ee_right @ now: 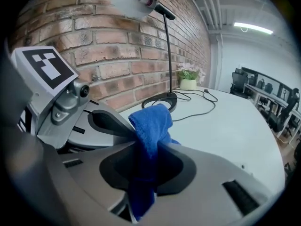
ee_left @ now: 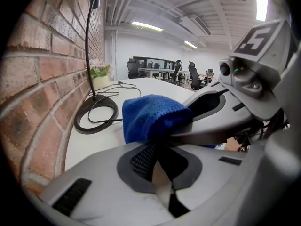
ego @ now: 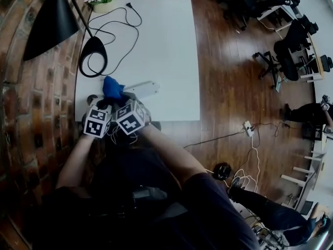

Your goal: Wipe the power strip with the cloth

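Jaws of right gripper (ee_right: 146,147) clamp the blue cloth (ee_right: 151,121); left gripper (ee_left: 159,147) jaws closed, empty. Cloth sits at left end of white power strip (ego: 143,89), lower-left worktop (ego: 171,46); contact unclear. Most wiping probably remains.

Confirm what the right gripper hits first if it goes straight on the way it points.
Apart from the blue cloth the right gripper holds, probably the white table just short of the lamp base; depth is unclear, so possibly the base itself.
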A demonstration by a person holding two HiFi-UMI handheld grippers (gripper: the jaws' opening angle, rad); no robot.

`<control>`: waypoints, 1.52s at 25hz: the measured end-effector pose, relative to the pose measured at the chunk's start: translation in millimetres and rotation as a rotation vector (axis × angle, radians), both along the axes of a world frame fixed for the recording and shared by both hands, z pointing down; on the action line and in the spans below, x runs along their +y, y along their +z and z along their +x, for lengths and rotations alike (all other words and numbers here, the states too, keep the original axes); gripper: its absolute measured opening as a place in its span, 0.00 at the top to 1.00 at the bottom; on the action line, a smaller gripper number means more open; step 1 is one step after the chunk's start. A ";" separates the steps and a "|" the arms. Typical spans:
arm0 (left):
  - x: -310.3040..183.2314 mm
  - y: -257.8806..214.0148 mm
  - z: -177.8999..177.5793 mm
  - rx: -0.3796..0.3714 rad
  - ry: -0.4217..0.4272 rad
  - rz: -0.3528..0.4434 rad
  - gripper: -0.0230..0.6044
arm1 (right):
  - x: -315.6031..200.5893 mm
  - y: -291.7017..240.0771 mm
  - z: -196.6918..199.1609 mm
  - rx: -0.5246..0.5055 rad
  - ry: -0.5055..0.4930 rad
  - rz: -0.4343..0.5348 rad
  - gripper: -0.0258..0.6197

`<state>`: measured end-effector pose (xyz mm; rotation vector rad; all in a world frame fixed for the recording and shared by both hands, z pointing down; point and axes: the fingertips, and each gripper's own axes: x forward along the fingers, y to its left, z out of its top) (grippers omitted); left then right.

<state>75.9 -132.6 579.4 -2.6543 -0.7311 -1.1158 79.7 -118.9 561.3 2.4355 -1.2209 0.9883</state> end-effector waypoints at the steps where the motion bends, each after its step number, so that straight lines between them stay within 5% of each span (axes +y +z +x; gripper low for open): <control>1: -1.5 1.2 1.1 0.007 0.000 0.005 0.95 | -0.4 0.0 0.1 0.003 -0.006 -0.001 0.83; 21: 3.4 0.6 -2.4 0.020 0.015 0.044 0.94 | 9.8 -0.5 0.3 0.079 -0.053 -0.018 0.83; 38: -2.4 9.2 -2.6 0.032 0.028 0.054 0.94 | 96.5 1.9 35.8 0.082 0.120 -0.067 0.82</control>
